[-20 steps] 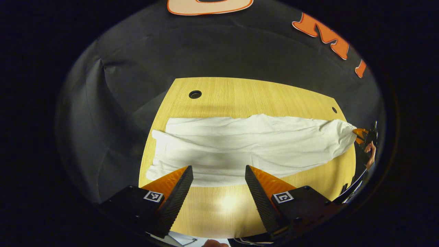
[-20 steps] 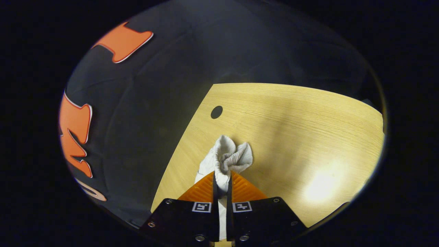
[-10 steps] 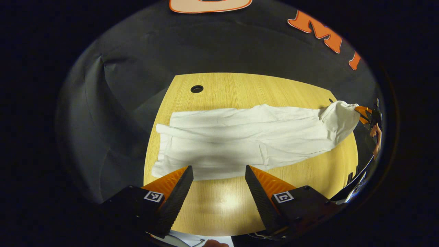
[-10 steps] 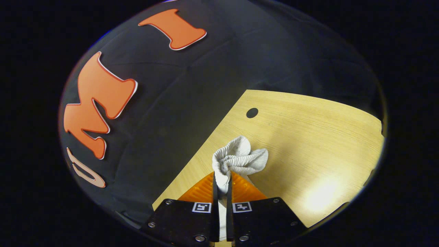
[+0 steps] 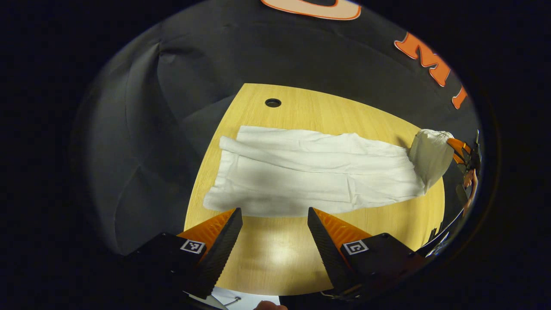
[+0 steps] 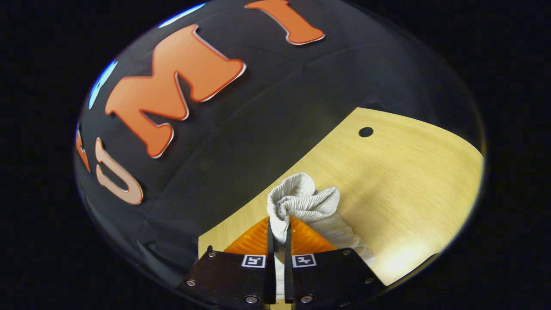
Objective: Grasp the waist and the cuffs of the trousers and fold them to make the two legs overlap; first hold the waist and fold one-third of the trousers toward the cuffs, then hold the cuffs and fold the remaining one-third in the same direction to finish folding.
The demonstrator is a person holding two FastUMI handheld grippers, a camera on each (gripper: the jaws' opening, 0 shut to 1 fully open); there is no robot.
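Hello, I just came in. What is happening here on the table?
A person is folding white trousers on a wooden table with two hand-held grippers. The right gripper is shut on one bunched, ribbed end of the trousers and holds that end raised off the table. The left gripper hangs open over the table's near side, close to the trousers' edge, holding nothing. The rest of the cloth lies flat.

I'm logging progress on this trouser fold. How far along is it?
Done: the trousers lie lengthwise on the table, legs apparently overlapped. In hand: the right gripper is shut on the bunched ribbed end, which is lifted off the table. The left gripper hovers open near the table's front edge, holding nothing. Left: laying this third over, then the far-end fold.
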